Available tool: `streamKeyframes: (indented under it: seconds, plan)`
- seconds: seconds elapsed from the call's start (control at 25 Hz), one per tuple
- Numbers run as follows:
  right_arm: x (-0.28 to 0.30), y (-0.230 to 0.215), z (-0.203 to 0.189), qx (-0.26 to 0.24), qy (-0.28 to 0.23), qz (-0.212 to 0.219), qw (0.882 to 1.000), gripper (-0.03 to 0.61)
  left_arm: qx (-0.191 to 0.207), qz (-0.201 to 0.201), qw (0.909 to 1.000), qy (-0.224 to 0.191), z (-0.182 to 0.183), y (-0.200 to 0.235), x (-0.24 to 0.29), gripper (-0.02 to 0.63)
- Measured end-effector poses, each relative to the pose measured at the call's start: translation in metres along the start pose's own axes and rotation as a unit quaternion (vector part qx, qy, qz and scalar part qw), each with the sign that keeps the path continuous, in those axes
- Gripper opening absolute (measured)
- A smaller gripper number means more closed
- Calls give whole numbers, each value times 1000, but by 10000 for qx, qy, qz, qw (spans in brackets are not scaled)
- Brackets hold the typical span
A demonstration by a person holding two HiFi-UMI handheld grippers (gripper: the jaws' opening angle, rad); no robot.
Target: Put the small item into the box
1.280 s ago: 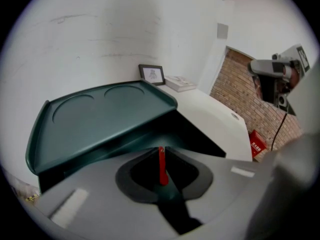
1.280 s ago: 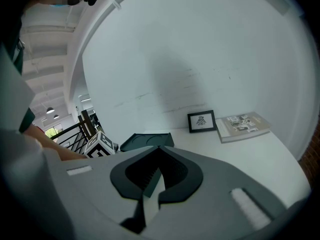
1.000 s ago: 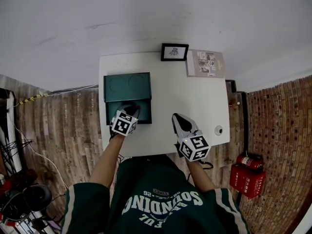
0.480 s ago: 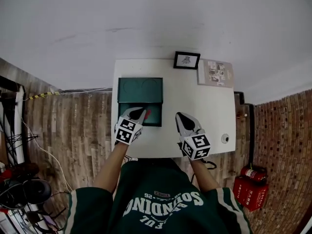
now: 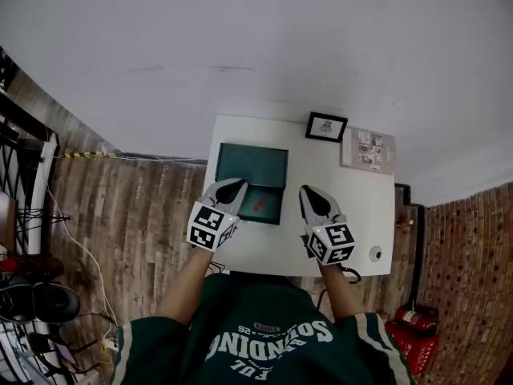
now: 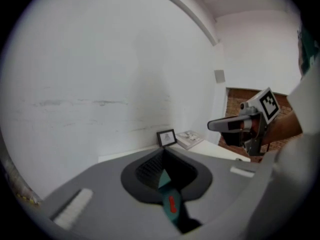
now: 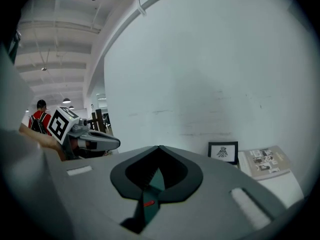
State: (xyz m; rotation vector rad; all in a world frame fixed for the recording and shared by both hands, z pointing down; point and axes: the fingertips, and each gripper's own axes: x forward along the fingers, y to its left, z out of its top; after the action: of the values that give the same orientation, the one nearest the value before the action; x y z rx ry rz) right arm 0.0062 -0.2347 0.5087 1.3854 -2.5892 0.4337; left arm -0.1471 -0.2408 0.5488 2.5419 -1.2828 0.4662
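Left gripper (image 5: 240, 184): its jaws were pressed together at the tips, with nothing held between them; in the head view the tip sat at the left edge of the open box's base
Left gripper's own view: the closed tips (image 6: 162, 150) met in a point, and through the hollow behind them a strip of green box with the red item (image 6: 172, 204) showed below
Right gripper (image 5: 305, 191): jaws likewise closed tip to tip and empty; it hung over the bare white table (image 5: 353, 207), just right of the box and apart from it
Right gripper's own view: the joined tips (image 7: 159, 147) pointed at the wall, and the gap below them showed the same green surface and the red item (image 7: 148, 203)
Small item (image 5: 259, 204): a little red piece lay inside the lower half of the box, between the two grippers, touched by neither
Box (image 5: 252, 165): dark green, open, its lid folded back toward the wall, set on the left part of the table
Picture frame (image 5: 326, 127): black-edged, standing at the table's far edge
Booklet (image 5: 368, 150): lay flat, just right of the frame
Round white object (image 5: 376, 253): near the table's right front corner; too small to tell what it was
Floor (image 5: 136, 215): wood planks to the left of the table
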Motion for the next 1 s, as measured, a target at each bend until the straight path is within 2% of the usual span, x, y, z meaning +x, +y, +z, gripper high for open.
streamKeyframes:
  seconds: [0.24,0.44,1.0]
  plan:
    - [5,4,26,-183,-244,56,9995,2,71,194,9986,-493,41,11,-24,52]
    - [3,6,36,-267,-388,79,9989,2,103,355,9963,-773,61,19,-37,52]
    - [-8,-3,35,-340,-527,29,9980,2,140,254,9971,-700,57,7,-24,52]
